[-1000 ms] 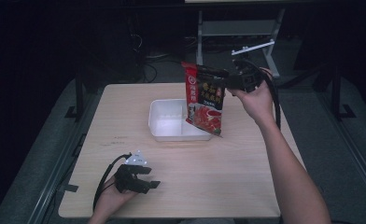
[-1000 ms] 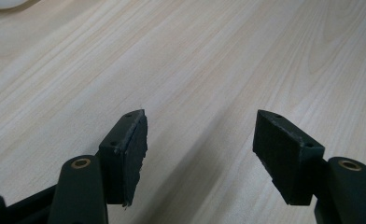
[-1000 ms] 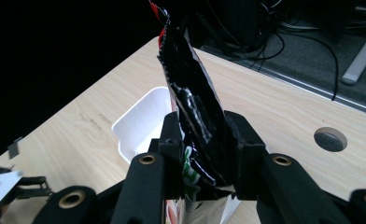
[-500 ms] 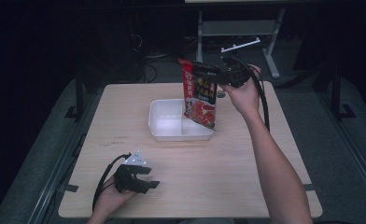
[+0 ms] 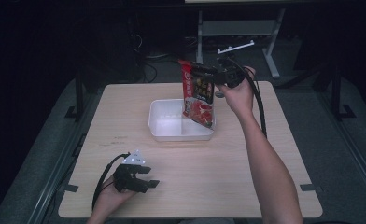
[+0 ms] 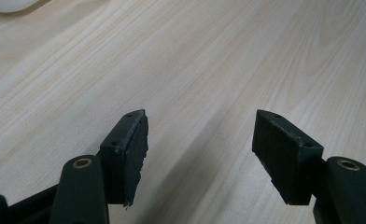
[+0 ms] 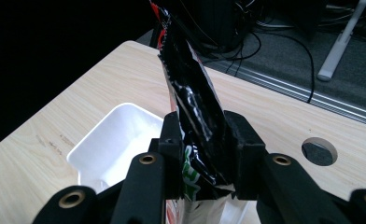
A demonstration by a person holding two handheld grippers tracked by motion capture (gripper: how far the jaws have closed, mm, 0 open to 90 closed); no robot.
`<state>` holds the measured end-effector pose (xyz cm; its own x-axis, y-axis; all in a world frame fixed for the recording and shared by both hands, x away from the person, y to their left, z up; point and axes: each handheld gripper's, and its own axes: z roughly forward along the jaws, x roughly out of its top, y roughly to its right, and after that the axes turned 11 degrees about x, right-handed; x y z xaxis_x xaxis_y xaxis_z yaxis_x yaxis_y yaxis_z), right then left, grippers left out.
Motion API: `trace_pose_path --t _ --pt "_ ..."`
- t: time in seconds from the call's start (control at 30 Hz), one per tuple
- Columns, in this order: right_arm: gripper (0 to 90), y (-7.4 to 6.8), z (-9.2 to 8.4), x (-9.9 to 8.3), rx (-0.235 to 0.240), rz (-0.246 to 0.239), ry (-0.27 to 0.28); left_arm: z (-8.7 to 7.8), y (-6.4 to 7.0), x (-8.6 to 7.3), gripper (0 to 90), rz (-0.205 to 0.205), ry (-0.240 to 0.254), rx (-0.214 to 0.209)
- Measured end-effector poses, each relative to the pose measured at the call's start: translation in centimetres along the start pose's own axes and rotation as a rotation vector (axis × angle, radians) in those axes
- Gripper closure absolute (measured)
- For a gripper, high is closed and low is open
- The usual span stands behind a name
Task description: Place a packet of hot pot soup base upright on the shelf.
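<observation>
High view: right gripper (image 5: 204, 74) jaws clamp the red packet (image 5: 197, 95) above the white tray (image 5: 172, 128); left gripper (image 5: 146, 179) jaws wide, empty.

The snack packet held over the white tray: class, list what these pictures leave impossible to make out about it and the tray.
- Packet print: too small and blurred in the high view; edge-on in the right gripper view.
- Packet's bottom end: cut off by the lower edge and the right gripper in that view.
- White tray right part: hidden behind the packet in the high view.
- Tray in the left gripper view: cut off at the top edge.

One snack packet (image 5: 198, 93), one white tray (image 5: 172, 125), two grippers: left gripper (image 5: 146, 179), right gripper (image 5: 203, 73).
</observation>
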<state>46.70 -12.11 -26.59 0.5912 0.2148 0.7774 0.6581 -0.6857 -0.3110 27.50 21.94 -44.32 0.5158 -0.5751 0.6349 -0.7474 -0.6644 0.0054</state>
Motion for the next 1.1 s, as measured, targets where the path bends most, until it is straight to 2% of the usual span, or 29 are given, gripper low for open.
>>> trace_pose_path --t 0.4,0.6,1.1 --pt "69.5 0.1 1.9 -0.6 -0.020 -0.003 -0.008 0.0 0.0 0.0 35.5 0.002 0.000 -0.001" --pt "69.1 0.7 2.7 -1.5 -0.015 0.020 -0.012 0.0 0.0 0.0 35.5 -0.001 0.000 -0.003" --pt "66.5 0.6 3.3 -2.1 -0.006 0.025 -0.053 0.1 0.0 0.0 35.4 0.003 -0.001 -0.002"
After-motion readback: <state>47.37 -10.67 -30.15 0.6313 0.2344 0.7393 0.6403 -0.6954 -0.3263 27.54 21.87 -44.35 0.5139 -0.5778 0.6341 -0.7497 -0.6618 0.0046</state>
